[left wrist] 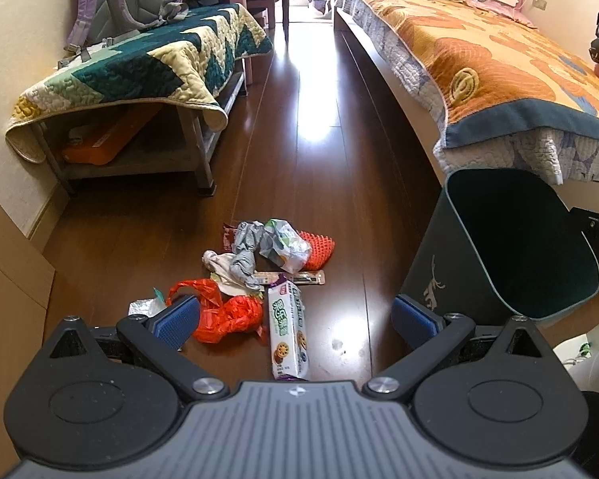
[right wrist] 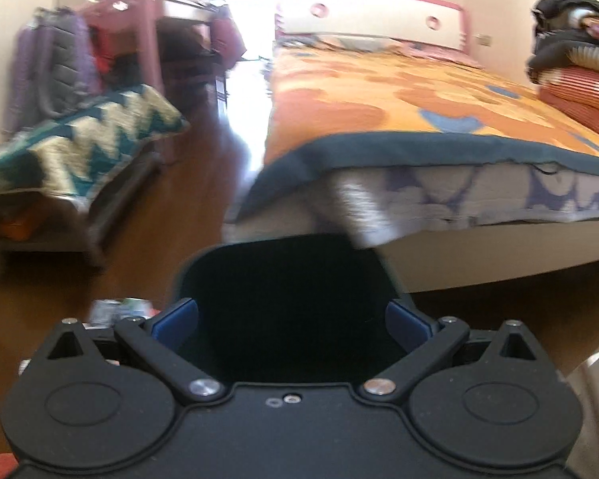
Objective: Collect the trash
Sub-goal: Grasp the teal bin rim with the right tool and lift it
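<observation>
Trash lies in a heap on the wooden floor point(left wrist: 299, 127) in your left wrist view, between the bench point(left wrist: 139, 92) and the bed point(left wrist: 499, 80). Your left gripper point(left wrist: 297, 319) is spread wide and holds nothing. Its left pad sits in front of a red bag point(left wrist: 227, 315), and a cookie pack point(left wrist: 289, 335) lies lengthwise between the fingers, nearer the left one. Farther off you see a grey wad point(left wrist: 245, 255), a clear wrapper point(left wrist: 287, 247), an orange mesh piece point(left wrist: 319, 251) and a thin strip point(left wrist: 299, 278), all bunched together. The bin point(left wrist: 507, 247) stands to the right of the heap, at the foot of the bed, its mouth tipped toward you.

Your right wrist view is blurred. Your right gripper point(right wrist: 291, 321) is also spread and empty, hovering over the bin's point(right wrist: 291, 319) dark mouth. A bit of the trash point(right wrist: 119, 307) shows at the left, too smeared to tell apart.
</observation>
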Demonstrator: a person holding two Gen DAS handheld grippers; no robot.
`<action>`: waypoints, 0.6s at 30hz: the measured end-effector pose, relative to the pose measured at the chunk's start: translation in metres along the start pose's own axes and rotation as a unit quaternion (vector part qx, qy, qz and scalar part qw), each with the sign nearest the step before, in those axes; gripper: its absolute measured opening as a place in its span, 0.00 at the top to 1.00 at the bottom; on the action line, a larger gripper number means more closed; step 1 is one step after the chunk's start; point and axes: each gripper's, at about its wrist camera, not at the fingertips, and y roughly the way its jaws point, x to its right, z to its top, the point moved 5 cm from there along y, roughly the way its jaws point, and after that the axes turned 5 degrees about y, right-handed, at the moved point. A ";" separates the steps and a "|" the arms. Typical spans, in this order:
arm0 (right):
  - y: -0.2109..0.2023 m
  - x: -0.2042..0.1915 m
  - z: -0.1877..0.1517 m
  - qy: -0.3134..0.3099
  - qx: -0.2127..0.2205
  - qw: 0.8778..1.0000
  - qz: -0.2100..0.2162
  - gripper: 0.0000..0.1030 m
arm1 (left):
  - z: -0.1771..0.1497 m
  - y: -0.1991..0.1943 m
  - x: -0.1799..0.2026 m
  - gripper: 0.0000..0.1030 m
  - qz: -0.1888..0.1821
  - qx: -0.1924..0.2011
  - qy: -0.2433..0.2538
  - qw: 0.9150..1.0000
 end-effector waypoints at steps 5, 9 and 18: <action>0.036 0.029 0.007 0.015 -0.034 0.998 -0.058 0.03 | 0.003 0.000 -0.009 0.00 0.006 0.000 -0.015 1.000; 0.061 0.039 0.007 -0.013 -0.050 0.996 -0.077 0.03 | 0.001 0.002 -0.016 0.00 0.023 -0.004 -0.017 1.000; 0.118 0.074 0.001 0.000 -0.130 0.985 -0.113 0.23 | -0.002 0.004 -0.027 0.00 0.042 -0.010 -0.023 0.999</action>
